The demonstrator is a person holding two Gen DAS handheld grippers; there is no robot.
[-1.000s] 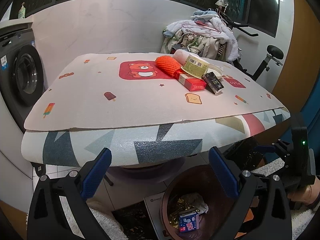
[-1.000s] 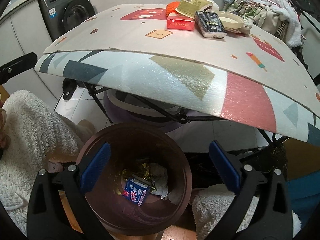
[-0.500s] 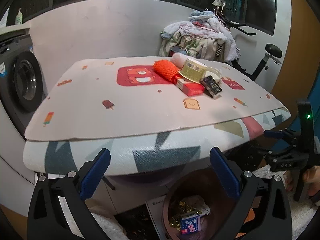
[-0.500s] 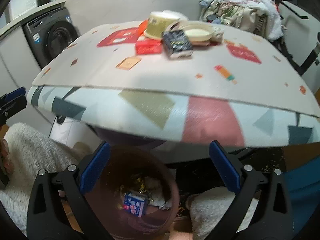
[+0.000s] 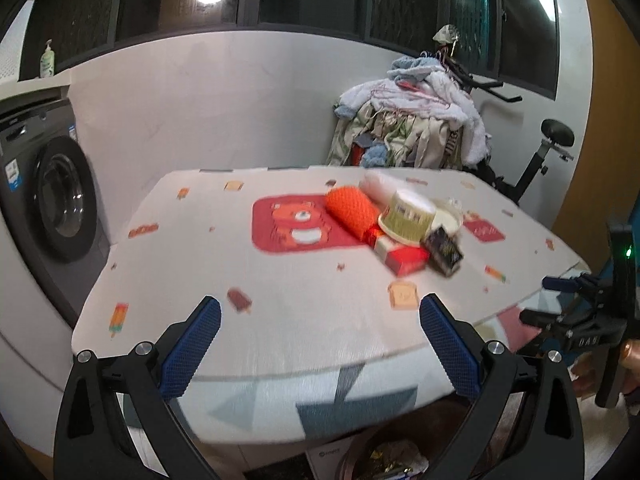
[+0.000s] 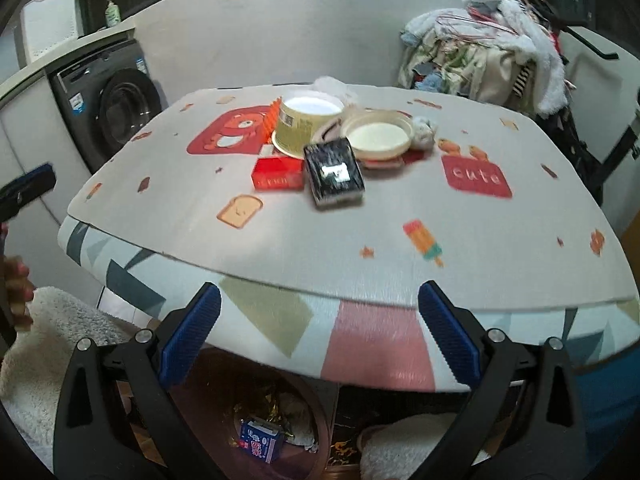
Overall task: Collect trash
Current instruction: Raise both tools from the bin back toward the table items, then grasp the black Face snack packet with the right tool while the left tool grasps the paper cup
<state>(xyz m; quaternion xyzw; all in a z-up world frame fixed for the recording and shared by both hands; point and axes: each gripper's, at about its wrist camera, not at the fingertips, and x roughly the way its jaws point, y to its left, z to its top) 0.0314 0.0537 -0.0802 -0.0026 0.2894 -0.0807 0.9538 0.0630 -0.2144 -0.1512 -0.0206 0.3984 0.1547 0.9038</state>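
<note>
Both grippers have risen since a second ago: the bin that filled the lower part of each view is now mostly hidden under the table edge, and the tabletop fills the frames. The left gripper (image 5: 320, 330) hangs over the near edge of the table (image 5: 280, 280) with its jaws wide apart and nothing between them. The right gripper (image 6: 319, 316) is level with the table's front edge, jaws likewise spread and empty.

The trash sits in a tight cluster towards the far right part of the tabletop. A red box (image 6: 278, 174) lies flat, touching a dark wrapped packet (image 6: 334, 170) on its right. Behind them a yellow paper cup (image 6: 306, 122) lies tipped on its side, and beside it rests a shallow cream bowl (image 6: 378, 136). An orange mesh sleeve (image 5: 352, 210) lies to the left of the cup, with a crumpled white wad (image 6: 424, 128) right of the bowl.

Below the table, the brown bin (image 6: 256, 412) holds a small blue carton (image 6: 260, 440) and some gold foil (image 6: 264, 398). A washing machine (image 5: 52, 200) stands at the left, and a pile of clothes (image 5: 412, 120) lies behind the table
</note>
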